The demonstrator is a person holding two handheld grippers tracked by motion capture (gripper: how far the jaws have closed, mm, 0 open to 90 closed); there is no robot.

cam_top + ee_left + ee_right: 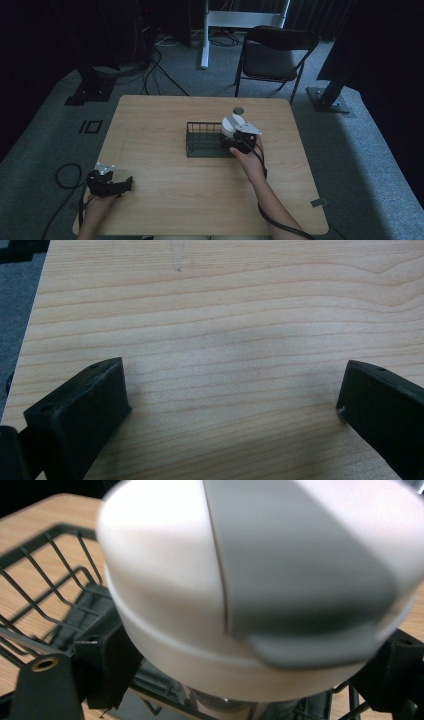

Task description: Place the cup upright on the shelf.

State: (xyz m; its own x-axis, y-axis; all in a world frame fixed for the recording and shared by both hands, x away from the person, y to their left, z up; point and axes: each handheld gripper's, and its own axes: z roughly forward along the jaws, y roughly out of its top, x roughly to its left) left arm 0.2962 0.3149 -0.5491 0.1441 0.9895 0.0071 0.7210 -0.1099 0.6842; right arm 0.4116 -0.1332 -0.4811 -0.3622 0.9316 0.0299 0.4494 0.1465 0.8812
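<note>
**White-lidded container held over the wire basket**

Where the black wire basket [204, 140] sits near the middle of the table [165, 190], the right gripper [241, 140] is at the basket's right end with its jaws closed on a white-lidded container [232, 125]. In the right gripper view the container [260, 580] sits between the two black jaws, pressed on both sides just below the lid's rim; the lid is white with a broad grey flap across its top (the picture is blurred, so finer detail cannot be told). The basket's wires [45, 595] show behind and below it, and the container is over the basket's right end; whether it rests on the basket floor cannot be told.

A small round dark object [238, 110] lies on the table just beyond the basket, toward the far edge.

The left gripper [112, 185] is held near the table's near left corner, well apart from the basket. In the left gripper view its jaws stand wide, with bare wood [225, 340] between them.
</note>
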